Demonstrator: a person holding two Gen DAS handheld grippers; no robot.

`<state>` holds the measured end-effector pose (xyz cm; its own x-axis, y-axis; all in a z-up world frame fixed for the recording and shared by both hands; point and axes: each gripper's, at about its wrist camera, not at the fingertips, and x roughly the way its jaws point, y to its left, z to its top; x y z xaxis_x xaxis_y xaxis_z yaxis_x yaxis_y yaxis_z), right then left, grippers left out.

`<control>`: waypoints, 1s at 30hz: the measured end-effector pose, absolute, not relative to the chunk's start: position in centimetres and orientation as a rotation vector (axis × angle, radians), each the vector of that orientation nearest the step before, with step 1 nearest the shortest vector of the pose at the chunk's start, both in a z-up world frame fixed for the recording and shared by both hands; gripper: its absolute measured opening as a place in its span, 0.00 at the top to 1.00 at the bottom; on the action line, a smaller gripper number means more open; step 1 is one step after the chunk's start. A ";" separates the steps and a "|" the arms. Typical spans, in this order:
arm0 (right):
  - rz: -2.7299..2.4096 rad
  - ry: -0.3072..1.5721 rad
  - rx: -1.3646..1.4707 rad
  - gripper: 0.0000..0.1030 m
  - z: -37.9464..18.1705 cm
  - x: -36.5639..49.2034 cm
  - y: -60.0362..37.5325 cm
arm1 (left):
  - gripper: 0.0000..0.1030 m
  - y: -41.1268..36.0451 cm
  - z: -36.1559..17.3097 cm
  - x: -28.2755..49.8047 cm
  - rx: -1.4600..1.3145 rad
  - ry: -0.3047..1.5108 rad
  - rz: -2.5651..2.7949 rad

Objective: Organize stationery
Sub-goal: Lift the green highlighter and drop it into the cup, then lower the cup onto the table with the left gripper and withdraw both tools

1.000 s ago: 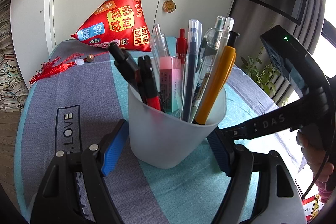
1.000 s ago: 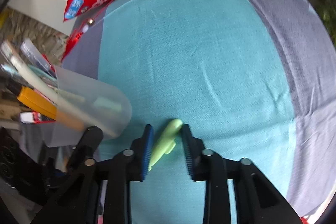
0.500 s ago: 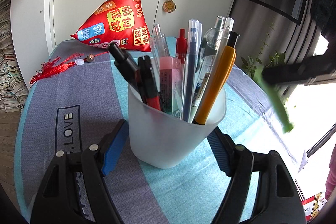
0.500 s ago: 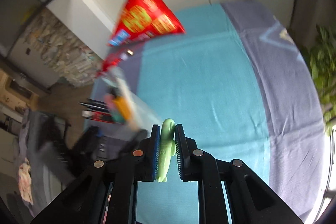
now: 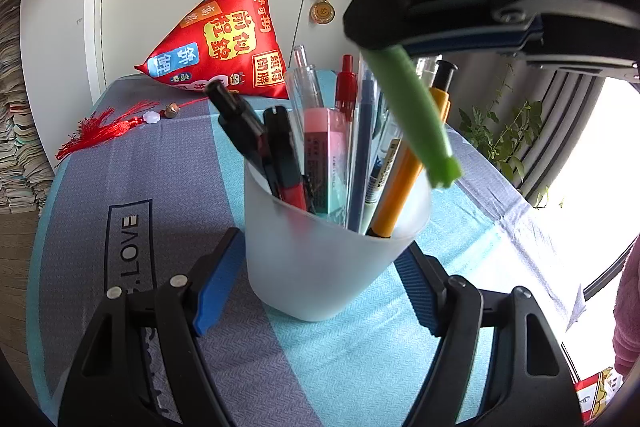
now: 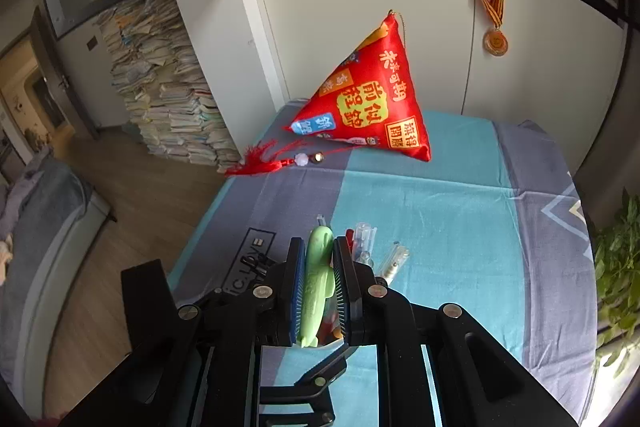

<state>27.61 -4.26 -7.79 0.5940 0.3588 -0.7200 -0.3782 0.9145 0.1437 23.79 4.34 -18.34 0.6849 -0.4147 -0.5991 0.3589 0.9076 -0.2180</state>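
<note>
Far left: red tassel (image 5: 102, 131) lying on the striped cloth of the counter (image 5: 160, 163), trailing from a red pyramid cushion (image 5: 224, 51) against the white cabinet. Centre: frosted pen cup (image 5: 320, 259) standing upright on the counter, crammed with pens, a red-and-black marker (image 5: 286, 159) and a pink eraser (image 5: 324, 155). Left hand-held gripper (image 5: 316, 287) spread wide, blue pads either side of the cup's lower wall; contact impossible to judge. Further right and above the cup: right hand-held gripper (image 6: 317, 287) pressed together on a green pen (image 5: 416, 119), tilted, lower end hanging over the cup's right rim among the upright pens. Right again: medal (image 5: 322, 13) on the cabinet door, leafy plant (image 5: 496, 135) by the window.
</note>
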 end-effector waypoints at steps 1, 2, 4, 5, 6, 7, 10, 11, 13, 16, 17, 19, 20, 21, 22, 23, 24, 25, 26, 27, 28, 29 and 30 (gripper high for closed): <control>0.427 0.833 -0.026 0.85 -8.0 27.7 -4.3 | 0.27 4.4 -18.3 23.8 -0.085 0.692 -0.434; 0.424 0.833 -0.027 0.85 -8.1 27.6 -4.6 | 0.27 4.4 -18.3 23.8 -0.085 0.692 -0.434; 0.402 0.818 -0.032 0.85 -8.3 27.6 -5.0 | 0.27 4.4 -18.3 23.8 -0.086 0.691 -0.436; 0.401 0.813 -0.028 0.85 -8.3 27.6 -5.1 | 0.27 4.4 -18.3 23.8 -0.085 0.690 -0.435; 0.405 0.813 -0.020 0.85 -8.2 27.6 -5.3 | 0.27 4.4 -18.3 23.8 -0.085 0.690 -0.436; 0.408 0.817 -0.017 0.85 -8.2 27.7 -5.3 | 0.27 4.4 -18.3 23.8 -0.085 0.690 -0.436; 0.411 0.811 -0.005 0.85 -8.0 27.0 -5.9 | 0.27 4.4 -18.3 23.8 -0.085 0.690 -0.435; 0.413 0.805 -0.003 0.85 -8.0 26.6 -6.2 | 0.27 4.4 -18.3 23.8 -0.085 0.691 -0.434; 0.391 0.790 -0.013 0.85 -8.0 25.7 -6.7 | 0.27 4.4 -18.4 23.9 -0.085 0.692 -0.435; 0.354 0.766 -0.037 0.85 -8.3 24.2 -7.6 | 0.27 4.4 -18.3 23.8 -0.084 0.692 -0.434; 0.339 0.761 -0.049 0.85 -8.4 23.8 -7.9 | 0.27 4.4 -18.4 23.8 -0.084 0.692 -0.434; 0.318 0.756 -0.063 0.85 -8.7 23.3 -8.4 | 0.27 4.4 -18.3 23.8 -0.085 0.692 -0.434; 0.308 0.757 -0.066 0.85 -8.9 23.1 -8.8 | 0.27 4.4 -18.4 23.8 -0.085 0.692 -0.434; 0.303 0.762 -0.063 0.85 -9.0 23.1 -9.0 | 0.27 4.4 -18.3 23.8 -0.085 0.692 -0.434; 0.300 0.773 -0.056 0.85 -9.2 23.1 -9.3 | 0.27 4.4 -18.3 23.8 -0.084 0.692 -0.434; 0.298 0.781 -0.046 0.85 -9.4 23.1 -9.6 | 0.27 4.4 -18.3 23.8 -0.084 0.691 -0.433; 0.296 0.786 -0.037 0.85 -9.5 23.1 -9.8 | 0.27 4.4 -18.3 23.8 -0.084 0.691 -0.433; 0.292 0.785 -0.034 0.85 -9.7 23.1 -10.1 | 0.27 4.4 -18.3 23.8 -0.084 0.691 -0.434; 0.289 0.791 -0.024 0.85 -9.9 23.1 -10.4 | 0.27 4.4 -18.3 23.8 -0.084 0.691 -0.434; 0.287 0.796 -0.018 0.85 -10.1 23.1 -10.6 | 0.27 4.4 -18.3 23.8 -0.084 0.691 -0.434; 0.284 0.800 -0.013 0.84 -10.3 23.0 -10.8 | 0.27 4.4 -18.3 23.8 -0.084 0.692 -0.434; 0.281 0.802 -0.009 0.84 -10.6 22.9 -10.9 | 0.27 4.4 -18.3 23.8 -0.085 0.692 -0.435; 0.276 0.804 -0.008 0.84 -10.9 22.9 -11.1 | 0.27 4.4 -18.3 23.8 -0.085 0.692 -0.435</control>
